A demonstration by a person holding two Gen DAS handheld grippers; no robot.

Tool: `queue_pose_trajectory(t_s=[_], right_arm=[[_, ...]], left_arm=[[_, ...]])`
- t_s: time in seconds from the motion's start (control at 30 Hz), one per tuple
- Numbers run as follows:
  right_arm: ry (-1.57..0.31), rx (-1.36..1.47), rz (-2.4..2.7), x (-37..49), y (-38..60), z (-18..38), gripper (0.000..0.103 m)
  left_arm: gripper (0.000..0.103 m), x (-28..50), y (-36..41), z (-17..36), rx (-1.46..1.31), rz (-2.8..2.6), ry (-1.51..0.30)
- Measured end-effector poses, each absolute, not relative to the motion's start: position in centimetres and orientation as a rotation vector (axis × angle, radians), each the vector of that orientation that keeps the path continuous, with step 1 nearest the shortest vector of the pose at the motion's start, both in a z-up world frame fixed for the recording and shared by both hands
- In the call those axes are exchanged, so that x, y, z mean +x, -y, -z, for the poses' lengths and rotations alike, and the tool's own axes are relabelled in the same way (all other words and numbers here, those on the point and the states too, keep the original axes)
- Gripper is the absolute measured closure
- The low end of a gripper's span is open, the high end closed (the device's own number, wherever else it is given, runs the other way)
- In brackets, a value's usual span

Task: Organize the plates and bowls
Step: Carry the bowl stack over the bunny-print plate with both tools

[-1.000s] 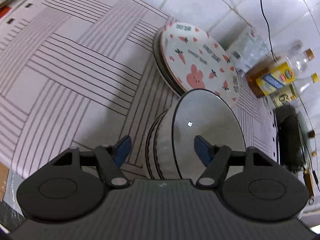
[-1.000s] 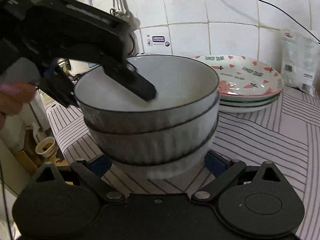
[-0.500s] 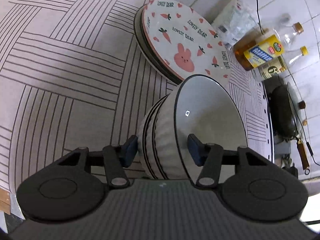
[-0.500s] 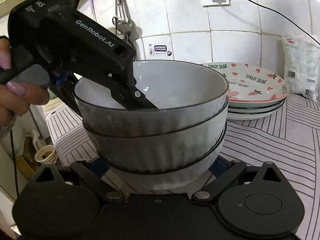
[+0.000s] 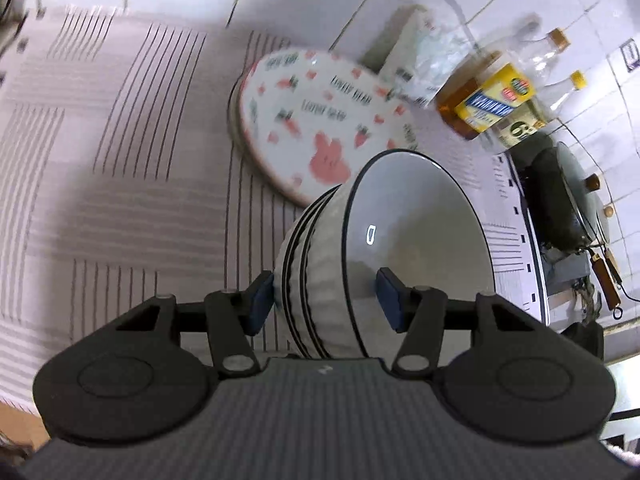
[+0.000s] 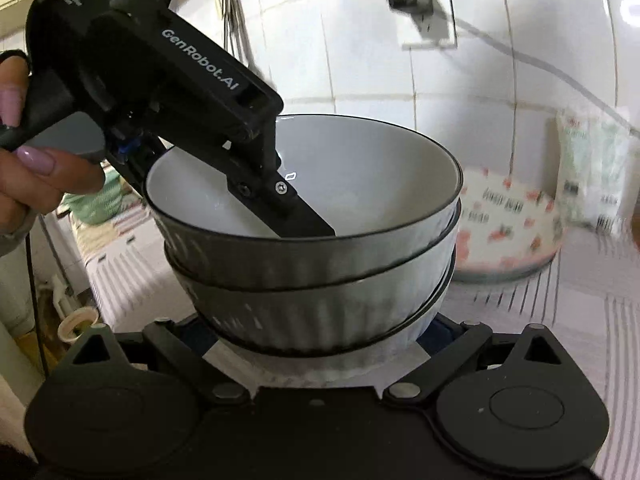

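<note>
Left hand-held gripper clamps the bowls' rim wall, one finger inside; right hand-held gripper pinches the base, sharing the load near the plates.

Left gripper clamped, one finger inside, one outside; right gripper seemingly closed, fingertips hidden.

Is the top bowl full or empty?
Empty: the top bowl shows a bare white inside, with only one finger of the left gripper reaching in.
</note>
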State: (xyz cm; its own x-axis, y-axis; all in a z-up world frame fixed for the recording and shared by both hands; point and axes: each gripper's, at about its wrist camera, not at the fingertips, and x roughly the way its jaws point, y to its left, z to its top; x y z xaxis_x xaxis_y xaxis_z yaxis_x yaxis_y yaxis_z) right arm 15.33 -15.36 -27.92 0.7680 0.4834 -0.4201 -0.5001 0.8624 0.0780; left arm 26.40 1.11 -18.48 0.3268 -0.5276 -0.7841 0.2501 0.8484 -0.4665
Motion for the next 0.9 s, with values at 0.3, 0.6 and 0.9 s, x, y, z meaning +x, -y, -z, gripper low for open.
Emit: queue_pose_trajectory(t_s=[0.3, 0.6, 0.9], right_arm=[[-0.374, -0.069, -0.483, 18.8, 16.0, 24.6, 0.003], [-0.417, -0.074, -0.46, 24.4, 17.3, 24.8, 0.003], [-0.495, -0.02, -0.391, 27.5, 17.7, 26.2, 0.003]], left_arm=[[0.049, 31.5, 0.7, 15.1, -0.201, 0.554, -1.1], [0.046, 36.9, 2.9, 16.6, -0.193, 0.558, -1.107], [0.045, 39.9, 5.1, 18.5, -0.146, 0.563, -1.131]])
